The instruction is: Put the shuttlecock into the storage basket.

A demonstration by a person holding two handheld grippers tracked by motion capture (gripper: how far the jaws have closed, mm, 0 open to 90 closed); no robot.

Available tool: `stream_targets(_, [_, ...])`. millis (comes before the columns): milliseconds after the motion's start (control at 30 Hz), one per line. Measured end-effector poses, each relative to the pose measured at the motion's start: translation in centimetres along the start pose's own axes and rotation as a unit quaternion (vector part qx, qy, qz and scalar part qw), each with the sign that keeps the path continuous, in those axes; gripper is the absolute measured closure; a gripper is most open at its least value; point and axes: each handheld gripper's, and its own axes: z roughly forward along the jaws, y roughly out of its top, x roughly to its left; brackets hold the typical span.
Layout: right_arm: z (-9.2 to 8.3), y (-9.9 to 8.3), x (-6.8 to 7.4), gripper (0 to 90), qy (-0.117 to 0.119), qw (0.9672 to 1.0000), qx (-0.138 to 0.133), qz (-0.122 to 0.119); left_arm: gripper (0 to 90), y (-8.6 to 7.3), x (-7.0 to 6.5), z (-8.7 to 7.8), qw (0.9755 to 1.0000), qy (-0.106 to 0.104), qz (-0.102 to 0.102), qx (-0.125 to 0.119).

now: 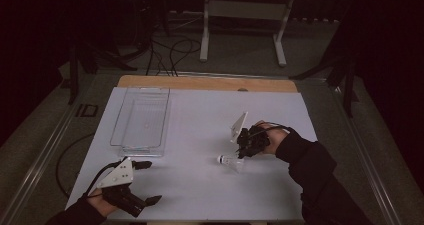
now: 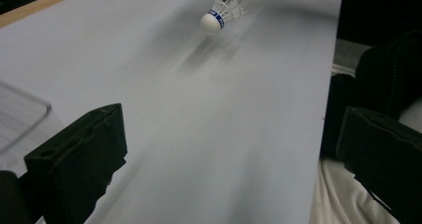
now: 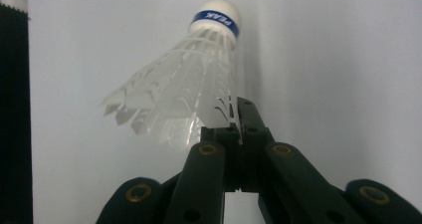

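Shuttlecock (image 3: 189, 84) juts ahead of the right tool (image 3: 238, 127), whose jaws clamp its feather edge.

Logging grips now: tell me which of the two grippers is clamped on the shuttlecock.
The right gripper: its jaws are shut on the shuttlecock by the feather edge. The left gripper stands open, holding nothing.

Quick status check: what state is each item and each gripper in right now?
Shuttlecock: pinched by its feather skirt, cork pointing away from the right gripper.
Right gripper: shut on the shuttlecock's feather edge.
Left gripper: open, nothing between its jaws.
Clear bin: upright on the white table, nothing visible inside.
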Motion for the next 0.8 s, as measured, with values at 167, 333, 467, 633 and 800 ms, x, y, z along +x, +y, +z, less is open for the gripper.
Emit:
stream_targets(167, [-0.4, 0.2, 0.3, 90.0, 0.001, 0.9999, -0.009, -0.008, 0.1, 1.9, 0.4, 0.2, 0.9994, -0.019, 0.019, 0.02])
stream_targets(333, [-0.4, 0.2, 0.6, 90.0, 0.007, 0.9999, -0.012, -0.01, 0.1, 3.4, 0.5, 0.7, 0.9984, -0.03, 0.031, 0.037])
stream_targets(467, [-0.5, 0.2, 0.8, 90.0, 0.007, 0.9998, -0.012, -0.015, 0.1, 4.5, 0.7, 1.0, 0.9972, -0.036, 0.048, 0.044])
stream_targets(633, [-0.6, 0.2, 0.9, 90.0, 0.009, 0.9997, -0.014, -0.015, 0.1, 5.8, 0.6, 1.6, 0.9945, -0.047, 0.067, 0.066])
stream_targets(800, [-0.7, 0.3, 1.1, 90.0, 0.013, 0.9997, -0.015, -0.016, 0.1, 6.8, 0.8, 2.1, 0.9929, -0.045, 0.071, 0.084])
